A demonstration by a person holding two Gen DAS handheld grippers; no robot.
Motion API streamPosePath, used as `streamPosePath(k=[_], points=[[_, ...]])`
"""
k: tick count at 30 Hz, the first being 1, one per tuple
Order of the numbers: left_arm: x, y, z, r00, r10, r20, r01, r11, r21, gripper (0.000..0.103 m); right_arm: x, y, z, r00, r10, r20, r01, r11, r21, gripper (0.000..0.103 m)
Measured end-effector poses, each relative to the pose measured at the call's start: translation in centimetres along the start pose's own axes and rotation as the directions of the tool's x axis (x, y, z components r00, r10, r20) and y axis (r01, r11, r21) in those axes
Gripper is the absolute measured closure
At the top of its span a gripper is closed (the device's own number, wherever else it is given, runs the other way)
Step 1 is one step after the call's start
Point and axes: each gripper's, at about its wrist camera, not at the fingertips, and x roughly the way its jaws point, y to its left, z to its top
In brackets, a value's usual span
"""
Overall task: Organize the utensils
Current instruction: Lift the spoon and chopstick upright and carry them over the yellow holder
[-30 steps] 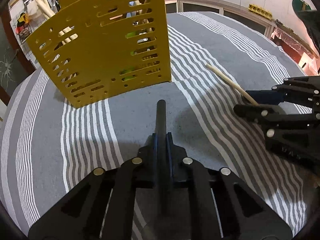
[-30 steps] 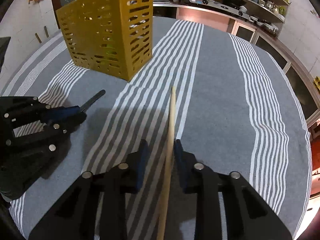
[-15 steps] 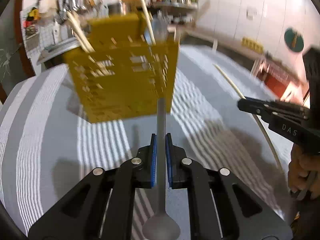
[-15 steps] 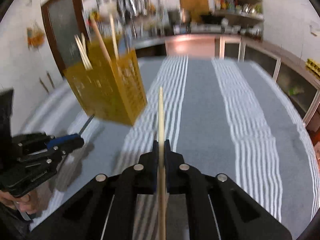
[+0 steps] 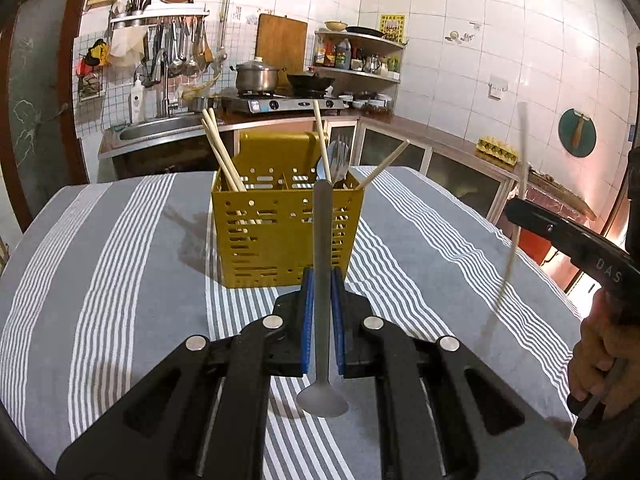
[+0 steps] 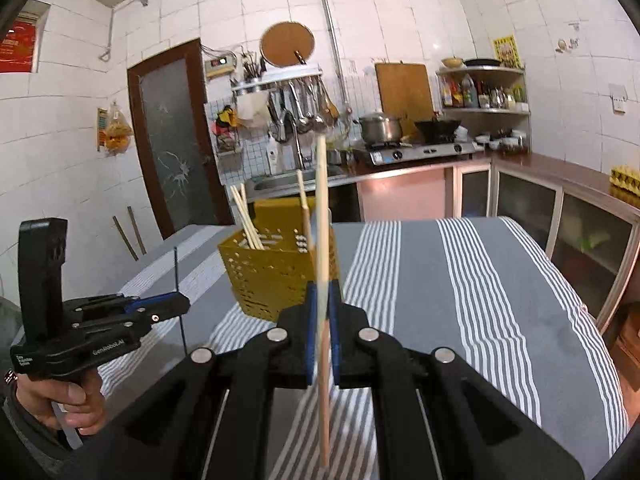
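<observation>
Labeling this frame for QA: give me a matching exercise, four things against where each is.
Things:
1. spoon
2. lone chopstick
3. fork
4. caddy

Places:
a. on the striped cloth
b. in the right gripper
c. standing in the caddy
d. in the left gripper

Pairs: 1-d, 2-b, 3-c, 4-a
</observation>
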Motion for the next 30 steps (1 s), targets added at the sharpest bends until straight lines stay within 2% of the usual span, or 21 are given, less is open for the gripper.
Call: streamPosePath(k=[11,15,19,23,30], points=[[-2.9,-0.2,2.3,0.995,0.024,0.1,-0.027,0.999,0.025,0.094,-2.3,2.2,2.3,0.997,-0.024,0.076,0.027,0.998,-0.048,0.097],[-4.0,-0.5,4.0,0.99,0.054,0.128,-0.061,0.997,0.052,0.094,-3.1,3.2,3.7,0.994,-0.02,0.105,0.027,0.997,-0.073,0.097],[-5.1,-0.5,5.8,0.981,0.07,0.181,-0.084,0.994,0.068,0.094,-3.9,4.5,5.3,0.99,-0.016,0.142,0.029,0.995,-0.093,0.097],[-6.2,-0.2,7.8,0.97,0.075,0.232,-0.092,0.994,0.063,0.094,-4.4,6.0,6.8,0.98,-0.044,0.191,0.071,0.988,-0.136,0.097],[-8.0,0.2,10.3,0.947,0.073,0.314,-0.099,0.993,0.066,0.094,-4.2,7.4,9.6,0.968,0.008,0.252,0.024,0.992,-0.121,0.097]])
